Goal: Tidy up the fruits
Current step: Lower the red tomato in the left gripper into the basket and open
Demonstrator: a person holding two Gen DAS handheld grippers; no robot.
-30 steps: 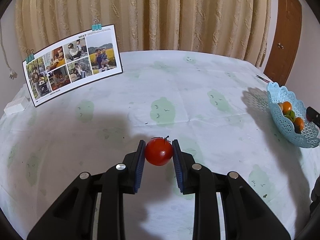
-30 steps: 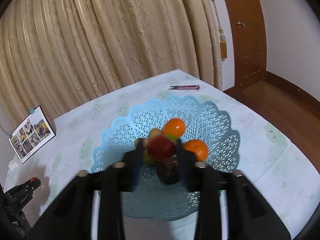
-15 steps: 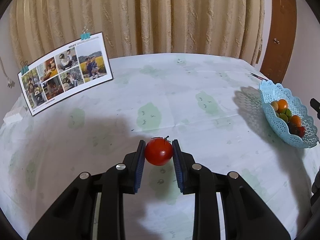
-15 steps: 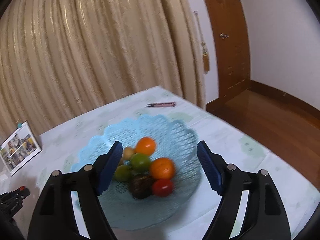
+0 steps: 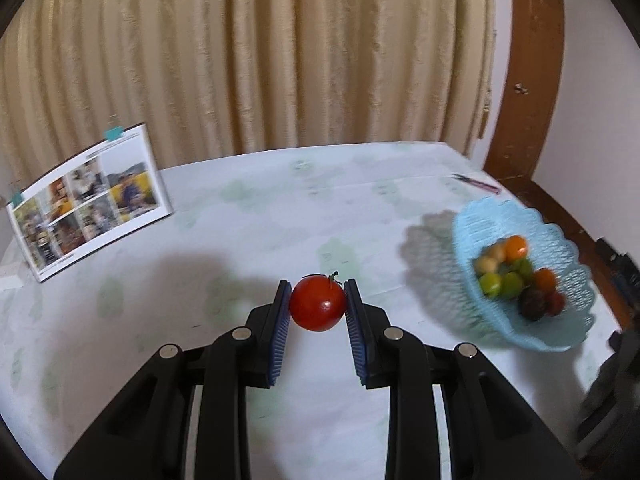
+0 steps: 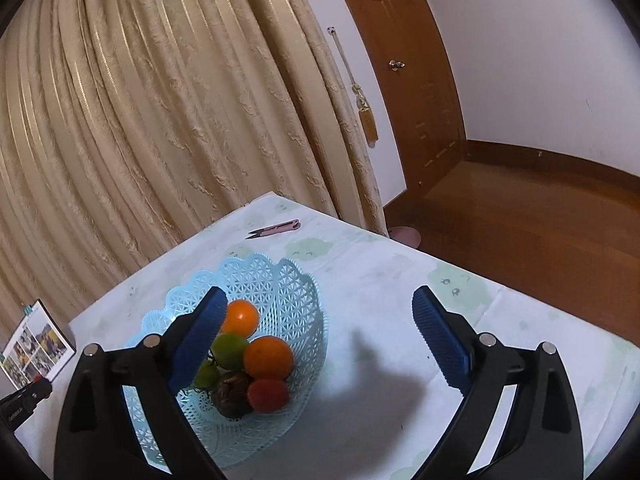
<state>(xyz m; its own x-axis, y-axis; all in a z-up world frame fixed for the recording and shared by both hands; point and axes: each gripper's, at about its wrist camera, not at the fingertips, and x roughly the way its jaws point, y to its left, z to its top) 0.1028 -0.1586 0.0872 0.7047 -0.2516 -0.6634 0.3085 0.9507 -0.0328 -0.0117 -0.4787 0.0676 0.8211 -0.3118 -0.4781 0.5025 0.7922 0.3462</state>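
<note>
My left gripper (image 5: pixel 317 308) is shut on a red tomato (image 5: pixel 318 302) and holds it above the table, to the left of the light blue lattice basket (image 5: pixel 560 248). The basket (image 6: pixel 288 292) holds two oranges (image 6: pixel 267 358), green fruits (image 6: pixel 229 346), a dark fruit (image 6: pixel 232 394) and a small red fruit (image 6: pixel 267 395). My right gripper (image 6: pixel 318 340) is wide open and empty above the basket's right side, its left finger (image 6: pixel 198 336) over the fruits.
A photo sheet with clips (image 5: pixel 86 204) stands at the table's back left. Pink snips (image 6: pixel 276 229) lie behind the basket near the curtain. The table's right edge drops to a wooden floor (image 6: pixel 540 216). A brown door (image 5: pixel 524 80) is at the right.
My right gripper let go of the small red fruit into the basket, opened wide and drew up and to the right. My left gripper carried the tomato nearer the basket.
</note>
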